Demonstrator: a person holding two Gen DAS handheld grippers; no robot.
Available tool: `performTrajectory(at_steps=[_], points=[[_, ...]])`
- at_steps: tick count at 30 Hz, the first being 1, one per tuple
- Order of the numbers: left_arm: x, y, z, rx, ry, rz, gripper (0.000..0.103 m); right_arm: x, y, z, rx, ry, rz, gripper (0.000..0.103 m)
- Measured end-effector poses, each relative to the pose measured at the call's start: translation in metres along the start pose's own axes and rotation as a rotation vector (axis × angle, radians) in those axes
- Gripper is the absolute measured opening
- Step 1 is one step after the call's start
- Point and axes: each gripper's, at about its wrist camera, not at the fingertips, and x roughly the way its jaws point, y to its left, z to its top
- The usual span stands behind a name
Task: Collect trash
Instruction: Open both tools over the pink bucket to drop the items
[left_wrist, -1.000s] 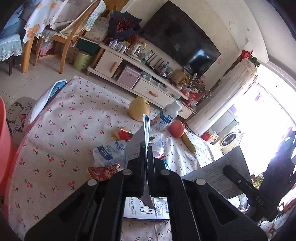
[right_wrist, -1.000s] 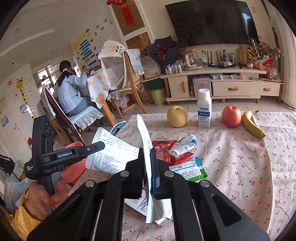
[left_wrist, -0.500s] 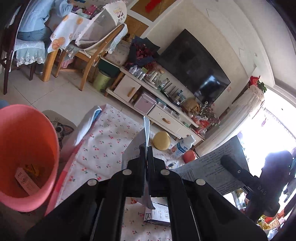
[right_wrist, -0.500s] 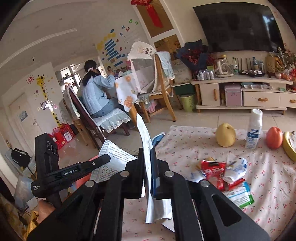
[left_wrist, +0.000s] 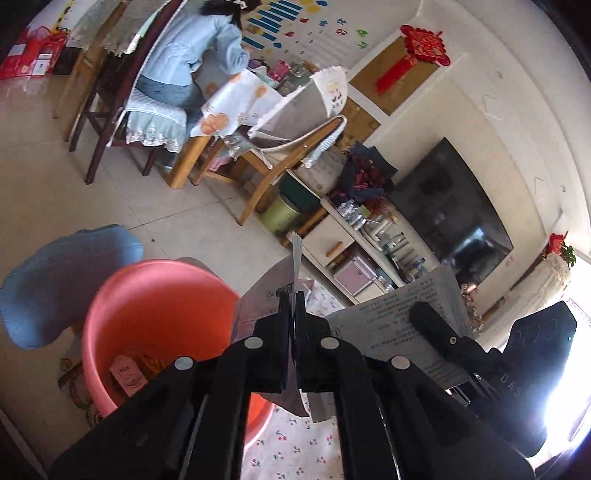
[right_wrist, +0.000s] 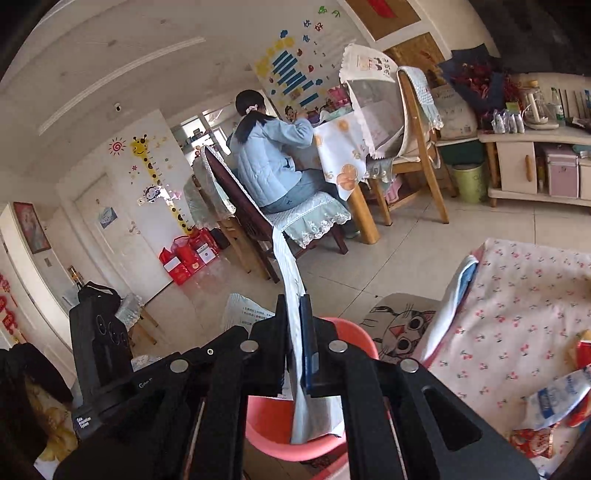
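My left gripper (left_wrist: 294, 295) is shut on a grey printed sheet (left_wrist: 264, 295) that stands edge-on between its fingers, above the right rim of a pink bucket (left_wrist: 155, 306). Some trash (left_wrist: 127, 373) lies in the bucket's bottom. My right gripper (right_wrist: 293, 299) is shut on a long white paper (right_wrist: 290, 266) that hangs down over the pink bucket (right_wrist: 351, 332). In the left wrist view the right gripper (left_wrist: 443, 332) shows at the right with its printed leaflet (left_wrist: 391, 317). Wrappers (right_wrist: 554, 398) lie on the cherry-print tablecloth (right_wrist: 517, 295).
The bucket stands on the floor by the table's left end, beside a cat-face mat (right_wrist: 402, 325) and a blue cloth (left_wrist: 66, 284). A person (right_wrist: 266, 158) sits at a dining table beyond, with wooden chairs (right_wrist: 417, 147). A TV cabinet (right_wrist: 524, 162) lines the far wall.
Both grippers have swung left, away from the table's fruit and wrappers, to the pink bucket, each keeping hold of its paper. The bucket now fills the lower part of both views.
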Motion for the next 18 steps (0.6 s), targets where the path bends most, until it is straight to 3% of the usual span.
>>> performTrajectory(at_steps=[3, 4, 5, 6, 7, 8, 10, 11, 14, 18], points=[[0.009, 0.004, 0.0, 0.009, 0.016, 0.073, 0.005, 0.043, -0.001, -0.009, 0.027, 0.066, -0.054, 0.012], [0.01, 0.002, 0.0, 0.017, 0.005, 0.11, 0.005, 0.056, -0.005, -0.013, 0.04, 0.097, -0.081, 0.02], [0.009, 0.001, 0.0, 0.026, -0.023, 0.137, 0.005, 0.064, -0.011, -0.018, 0.057, 0.124, -0.089, 0.041], [0.008, -0.001, 0.0, 0.039, -0.049, 0.157, 0.006, 0.066, -0.017, -0.023, 0.077, 0.136, -0.111, 0.052], [0.008, -0.004, -0.001, 0.057, -0.072, 0.189, 0.014, 0.063, -0.023, -0.028, 0.096, 0.133, -0.145, 0.066], [0.009, -0.008, -0.003, 0.077, -0.084, 0.226, 0.034, 0.054, -0.028, -0.032, 0.099, 0.118, -0.165, 0.067], [0.014, -0.016, -0.007, 0.122, -0.082, 0.259, 0.056, 0.035, -0.032, -0.034, 0.071, 0.082, -0.213, 0.072], [0.016, -0.02, -0.008, 0.146, -0.088, 0.258, 0.057, 0.023, -0.035, -0.035, 0.058, 0.065, -0.245, 0.081], [0.019, -0.037, -0.013, 0.228, -0.134, 0.28, 0.066, -0.014, -0.042, -0.036, 0.02, 0.015, -0.305, 0.087], [0.016, -0.055, -0.026, 0.28, -0.201, 0.249, 0.083, -0.056, -0.046, -0.044, -0.057, -0.021, -0.39, 0.091]])
